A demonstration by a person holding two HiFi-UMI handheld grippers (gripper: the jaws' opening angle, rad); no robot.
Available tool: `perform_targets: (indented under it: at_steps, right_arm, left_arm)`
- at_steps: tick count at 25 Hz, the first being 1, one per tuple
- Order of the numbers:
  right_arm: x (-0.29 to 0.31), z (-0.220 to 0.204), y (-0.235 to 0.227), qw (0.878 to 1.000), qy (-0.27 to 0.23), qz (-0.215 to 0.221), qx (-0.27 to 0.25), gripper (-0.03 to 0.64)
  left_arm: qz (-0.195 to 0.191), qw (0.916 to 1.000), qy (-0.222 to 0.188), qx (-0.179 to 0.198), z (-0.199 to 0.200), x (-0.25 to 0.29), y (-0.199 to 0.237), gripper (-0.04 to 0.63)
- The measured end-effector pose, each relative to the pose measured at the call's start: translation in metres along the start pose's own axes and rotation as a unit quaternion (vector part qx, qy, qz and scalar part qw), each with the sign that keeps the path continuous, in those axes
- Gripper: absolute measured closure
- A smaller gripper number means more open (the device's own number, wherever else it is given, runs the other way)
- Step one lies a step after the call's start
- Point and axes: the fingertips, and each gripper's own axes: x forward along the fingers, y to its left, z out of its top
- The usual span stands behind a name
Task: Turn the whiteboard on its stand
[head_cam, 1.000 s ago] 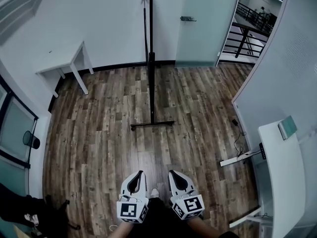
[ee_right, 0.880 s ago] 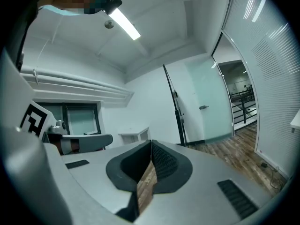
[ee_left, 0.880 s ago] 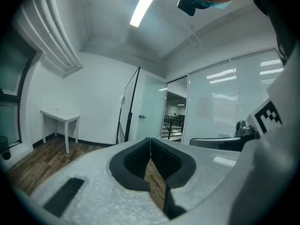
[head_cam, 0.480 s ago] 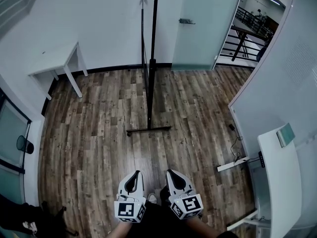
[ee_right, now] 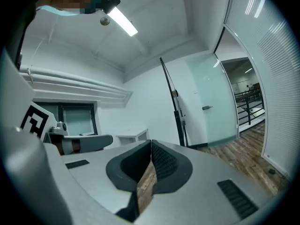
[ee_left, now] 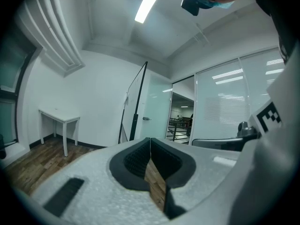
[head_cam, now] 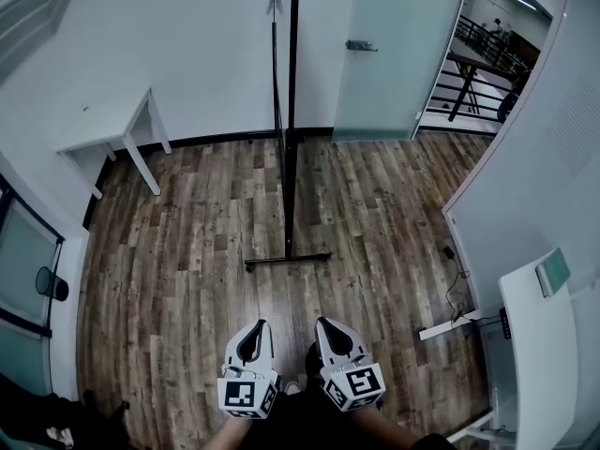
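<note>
The left gripper [head_cam: 258,332] is clenched on nothing: in the left gripper view its black pads [ee_left: 140,156] press together at the tips, with only floorboards showing in the slit below them. The right gripper [head_cam: 328,328] is likewise clamped and empty, its jaws meeting along one line in the right gripper view [ee_right: 150,150]. Both are held low and side by side at the bottom of the head view, pointing across the wooden floor [head_cam: 187,251] and touching nothing.

Ahead of them, well apart, the whiteboard [head_cam: 275,73] stands edge-on to the person and shows as a thin upright line beside the black pole of its stand [head_cam: 292,186]. The stand's foot bar [head_cam: 287,261] lies crosswise on the floor between the grippers and the far wall. From the left gripper view the board [ee_left: 133,102] appears as a slanted panel.

A small white table [head_cam: 112,120] stands against the wall to the left, a frosted glass door [head_cam: 394,54] behind the board to the right, and a white counter [head_cam: 539,364] at the right edge.
</note>
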Motion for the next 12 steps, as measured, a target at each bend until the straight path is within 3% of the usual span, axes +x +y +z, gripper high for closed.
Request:
perform_targets:
  at_steps: [12]
  right_arm:
    - [0.104, 0.045, -0.088, 1.000, -0.001, 0.023, -0.007, 0.603]
  left_arm:
    - [0.014, 0.9998, -0.008, 0.010, 0.033, 0.148, 0.015, 0.577]
